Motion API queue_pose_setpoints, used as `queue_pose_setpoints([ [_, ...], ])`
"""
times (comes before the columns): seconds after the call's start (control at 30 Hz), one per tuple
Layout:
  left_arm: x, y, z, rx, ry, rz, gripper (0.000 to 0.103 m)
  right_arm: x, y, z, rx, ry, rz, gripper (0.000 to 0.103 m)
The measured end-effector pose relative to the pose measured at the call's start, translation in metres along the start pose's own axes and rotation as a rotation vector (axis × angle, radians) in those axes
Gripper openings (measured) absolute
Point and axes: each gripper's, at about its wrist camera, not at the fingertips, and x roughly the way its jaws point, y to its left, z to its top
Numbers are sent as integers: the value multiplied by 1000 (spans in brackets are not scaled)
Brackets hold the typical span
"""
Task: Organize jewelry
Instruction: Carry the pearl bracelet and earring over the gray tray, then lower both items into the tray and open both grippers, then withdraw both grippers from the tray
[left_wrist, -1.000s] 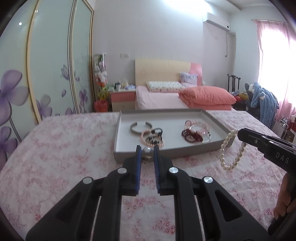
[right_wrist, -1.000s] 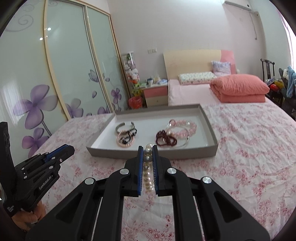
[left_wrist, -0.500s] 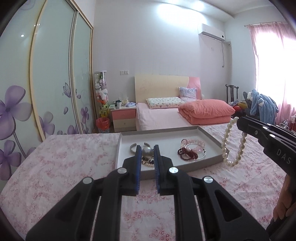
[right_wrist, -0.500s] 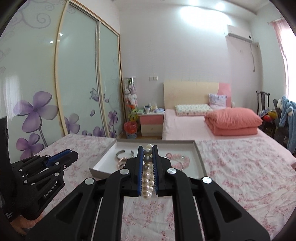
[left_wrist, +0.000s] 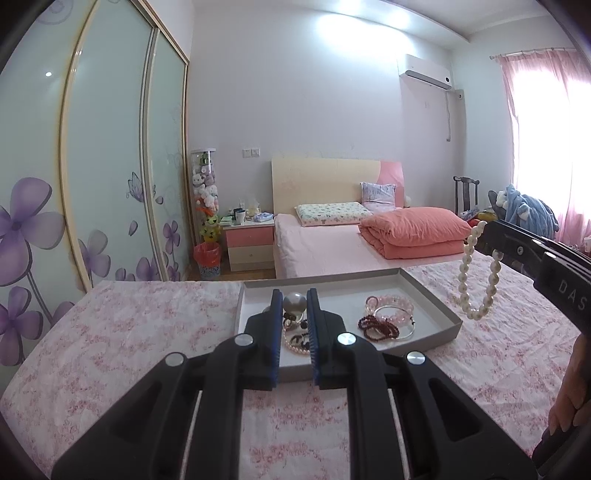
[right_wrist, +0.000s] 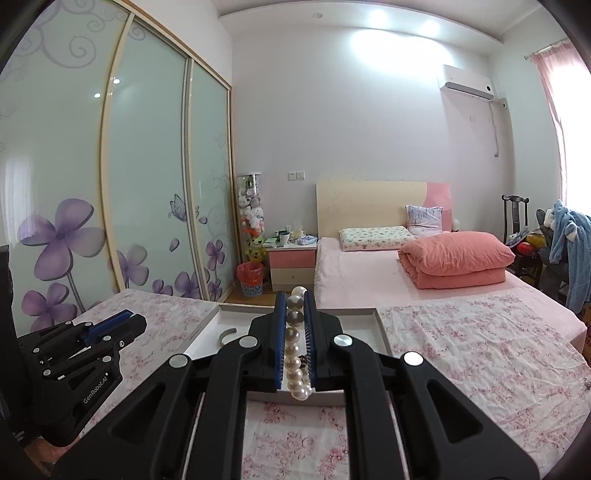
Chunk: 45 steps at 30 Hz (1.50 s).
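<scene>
My left gripper (left_wrist: 294, 297) is shut on a grey pearl bead (left_wrist: 294, 302), held above the near edge of a shallow grey tray (left_wrist: 436, 301) on the floral bedspread. The tray holds a dark red bead bracelet (left_wrist: 378, 326), a pink crystal bracelet (left_wrist: 397, 304), and a pink pearl strand with black beads (left_wrist: 295, 341). My right gripper (right_wrist: 295, 297) is shut on a white pearl bracelet (right_wrist: 293, 354), which hangs as a loop (left_wrist: 475, 315) to the right of the tray. A silver bangle (right_wrist: 227, 334) shows in the tray's left part. The left gripper (right_wrist: 129, 319) appears at the left.
The floral bedspread (left_wrist: 122, 339) stretches around the tray on all sides. Behind it is a second bed with a folded orange quilt (left_wrist: 413, 230). Sliding wardrobe doors (left_wrist: 107, 166) line the left. A chair with blue clothing (right_wrist: 569, 243) stands at the right. A hand (left_wrist: 569, 417) grips the right tool.
Both grippers have risen and tilted up with their pieces still held. The tray now sits lower in both views and more of the room shows above it.
</scene>
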Motion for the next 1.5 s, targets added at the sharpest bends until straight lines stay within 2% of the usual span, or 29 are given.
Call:
queue_pose_setpoints([
  [0.23, 11, -7, 3, 16, 7, -6, 14, 11, 0, 0, 1, 12, -2, 10],
  [0.47, 38, -6, 4, 17, 35, 8, 14, 38, -3, -2, 13, 51, 3, 10],
  [0.6, 61, -7, 5, 17, 59, 10, 14, 64, -7, -5, 22, 85, 3, 10],
  [0.97, 141, -13, 0, 8, 161, -47, 14, 136, -19, -18, 70, 200, 10, 11],
  [1.1, 160, -12, -5, -14, 199, -62, 16, 148, -27, -22, 106, 242, 23, 11],
  [1.13, 162, -10, -5, -23, 204, -64, 17, 146, -30, -22, 115, 241, 18, 12],
  [1.27, 159, 10, -2, -60, 198, -43, 26, 135, -46, -19, 148, 219, -18, 34],
  [1.4, 141, 34, 2, -97, 175, -5, 34, 118, -56, -16, 192, 220, -35, 34],
  [1.5, 120, 46, 3, -115, 159, 22, 39, 101, -58, -16, 207, 226, -39, 38],
])
